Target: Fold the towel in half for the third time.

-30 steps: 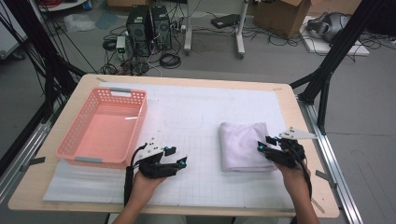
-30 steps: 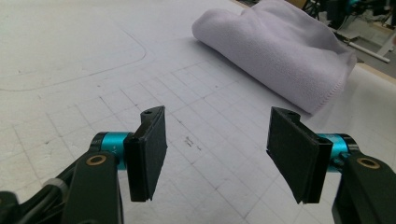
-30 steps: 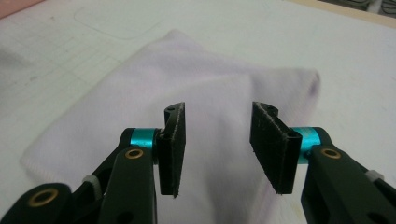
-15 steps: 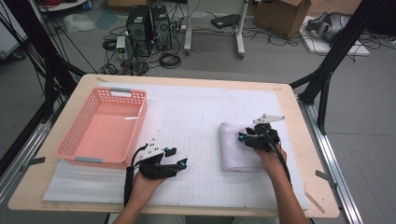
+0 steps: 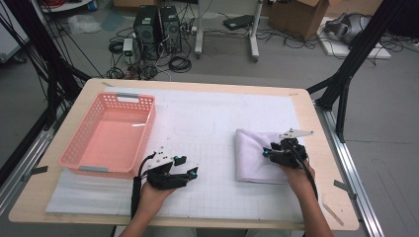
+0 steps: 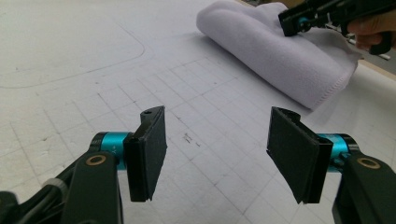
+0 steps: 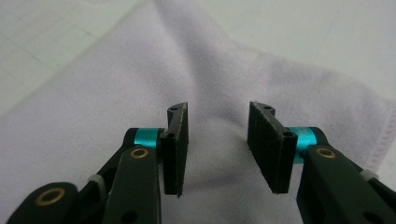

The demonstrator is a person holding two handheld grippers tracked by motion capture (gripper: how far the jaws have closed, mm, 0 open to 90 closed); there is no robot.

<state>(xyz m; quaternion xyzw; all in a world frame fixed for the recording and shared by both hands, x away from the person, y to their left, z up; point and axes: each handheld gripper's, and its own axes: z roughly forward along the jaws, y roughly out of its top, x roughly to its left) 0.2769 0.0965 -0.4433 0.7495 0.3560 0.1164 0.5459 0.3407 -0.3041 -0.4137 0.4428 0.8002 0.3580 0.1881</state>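
Towel (image 5: 254,157) is lying folded at four o'clock on the table (image 5: 316,123); right gripper (image 7: 217,140), jaws parted, is hovering over its cloth, contact unclear, while left gripper (image 6: 217,156) is resting spread at seven o'clock.

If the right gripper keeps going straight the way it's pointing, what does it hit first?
Most likely the folded white towel: the right gripper points at it with open jaws astride a raised fold, though depth is hard to judge.
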